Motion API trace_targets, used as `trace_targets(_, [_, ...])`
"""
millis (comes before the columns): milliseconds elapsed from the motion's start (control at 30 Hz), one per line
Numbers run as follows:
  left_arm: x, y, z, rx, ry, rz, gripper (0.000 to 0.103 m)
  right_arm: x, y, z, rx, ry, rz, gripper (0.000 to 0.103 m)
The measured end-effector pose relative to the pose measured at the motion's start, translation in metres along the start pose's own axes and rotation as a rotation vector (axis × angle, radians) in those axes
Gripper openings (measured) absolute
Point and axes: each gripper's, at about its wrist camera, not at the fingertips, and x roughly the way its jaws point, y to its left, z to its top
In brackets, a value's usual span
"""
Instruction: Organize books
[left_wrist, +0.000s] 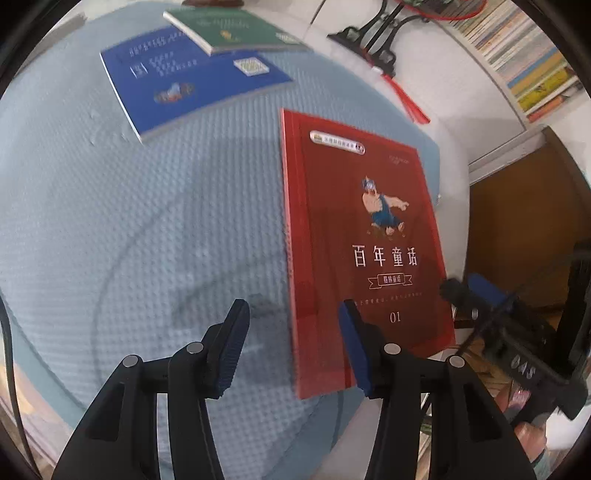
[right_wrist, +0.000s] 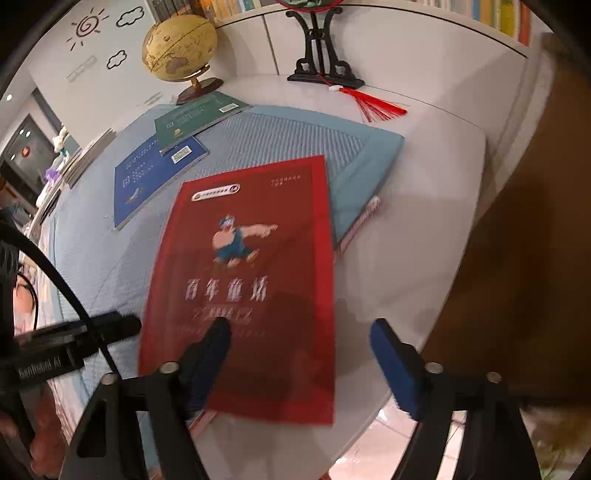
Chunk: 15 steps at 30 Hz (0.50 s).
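A red book (left_wrist: 365, 240) (right_wrist: 251, 280) lies on the light blue mat (left_wrist: 129, 221) (right_wrist: 288, 140), its near end past the mat's front edge. My left gripper (left_wrist: 291, 332) is open, its jaws astride the book's near left edge, right finger over the cover. My right gripper (right_wrist: 299, 350) is open above the book's near end, left finger over the cover; it also shows in the left wrist view (left_wrist: 480, 295). A blue book (left_wrist: 184, 77) (right_wrist: 151, 181) lies farther back with a green book (left_wrist: 232, 29) (right_wrist: 195, 118) partly on top.
A globe (right_wrist: 179, 48) and a black ornament stand (right_wrist: 321, 51) with a red tassel (right_wrist: 373, 103) sit at the back of the white table (right_wrist: 424, 203). Shelves of books (left_wrist: 524, 55) line the wall. The table's edge and floor (right_wrist: 388, 450) lie to the right.
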Motion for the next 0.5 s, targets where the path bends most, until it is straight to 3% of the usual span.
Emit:
trace_targets(167, [0.007, -0.009, 0.004, 0.024, -0.003, 0.011, 0.047, 0.019, -0.007, 0.016, 0.025, 0.017, -0.014, 0.066])
trace_targets(400, [0.009, -0.004, 0.010, 0.020, 0.009, -0.047, 0.047, 0.040, 0.002, 0.022, 0.021, 0.098, 0.059, 0.064])
trace_targets(500, [0.011, 0.001, 0.014, 0.006, 0.015, -0.081, 0.047, 0.040, 0.008, 0.021, 0.012, 0.104, 0.047, 0.064])
